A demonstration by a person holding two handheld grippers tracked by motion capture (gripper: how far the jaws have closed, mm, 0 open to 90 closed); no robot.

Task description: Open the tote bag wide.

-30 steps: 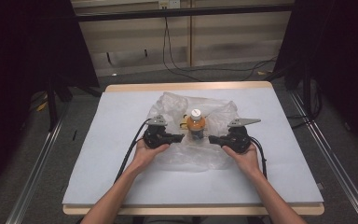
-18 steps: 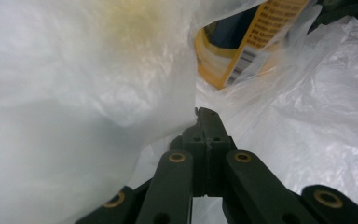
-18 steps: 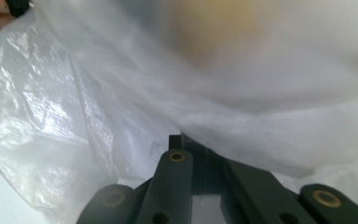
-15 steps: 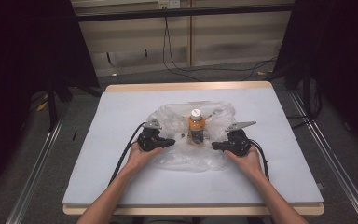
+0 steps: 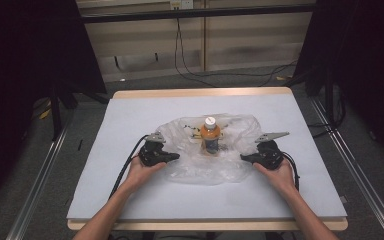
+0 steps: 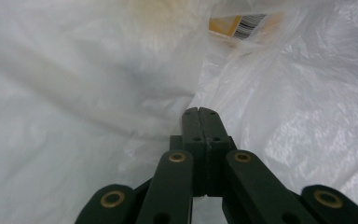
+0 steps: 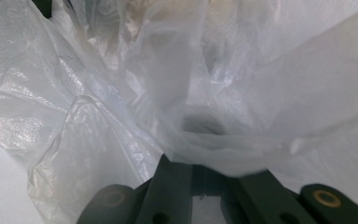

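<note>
A clear plastic bag point(image 5: 195, 169) lies spread on the white table point(image 5: 130, 112). A bottle point(image 5: 210, 137) of orange drink with a white cap stands upright in its middle. My left gripper point(image 5: 176, 157) is at the bag's left edge, and in the left gripper view my left gripper point(image 6: 199, 112) is shut with the film point(image 6: 74, 93) gathered at its tips. The bottle's label point(image 6: 242, 22) shows through the plastic. My right gripper point(image 5: 243, 158) holds the bag's right edge. In the right gripper view, film point(image 7: 98, 93) drapes over my right gripper point(image 7: 205, 128) and hides its tips.
Black cables point(image 5: 130, 167) trail from both grippers over the table. Dark curtains and metal frame rails point(image 5: 40, 180) flank the table. Loose cables point(image 5: 195, 75) lie on the floor behind its far edge.
Both hands have moved outward and slightly toward me, away from the bottle, drawing the bag's edges apart. The bag now lies wider and flatter; the bottle still stands.
</note>
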